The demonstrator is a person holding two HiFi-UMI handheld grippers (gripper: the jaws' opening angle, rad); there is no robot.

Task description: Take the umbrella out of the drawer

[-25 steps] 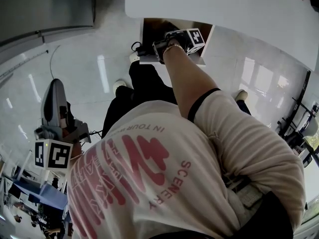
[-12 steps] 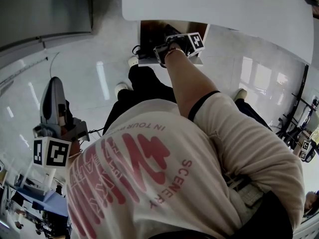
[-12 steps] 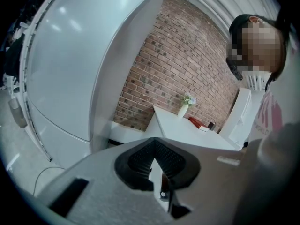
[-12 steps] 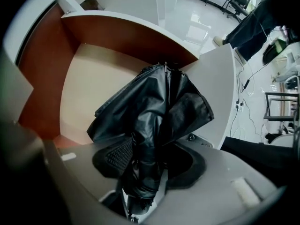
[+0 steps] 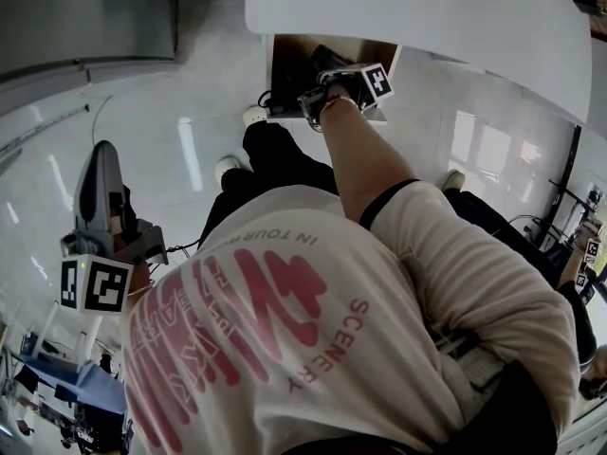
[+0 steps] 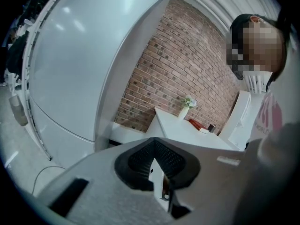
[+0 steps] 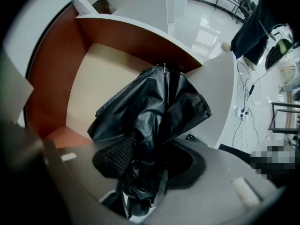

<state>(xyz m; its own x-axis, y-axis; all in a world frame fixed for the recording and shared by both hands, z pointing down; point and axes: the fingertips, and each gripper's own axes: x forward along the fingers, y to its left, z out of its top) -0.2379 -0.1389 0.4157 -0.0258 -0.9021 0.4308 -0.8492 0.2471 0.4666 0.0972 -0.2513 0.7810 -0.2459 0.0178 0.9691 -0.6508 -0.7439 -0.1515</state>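
A black folded umbrella (image 7: 159,107) hangs between the jaws of my right gripper (image 7: 152,151), which is shut on its lower part. Its loose canopy spreads out above the open drawer (image 7: 101,76), whose pale floor and reddish wood walls show beneath. In the head view my right gripper (image 5: 332,91) reaches down at arm's length into the drawer (image 5: 285,50) under the white desk, with the dark umbrella (image 5: 318,63) just beyond it. My left gripper (image 5: 102,159) is held away at the left, shut and empty, and in its own view the left gripper (image 6: 153,149) points at a brick wall.
The white desk top (image 5: 427,17) overhangs the drawer. A grey cabinet (image 5: 85,12) stands at the upper left on a glossy white floor. My feet (image 5: 228,164) stand below the drawer. A white table with a small vase (image 6: 183,111) is by the brick wall.
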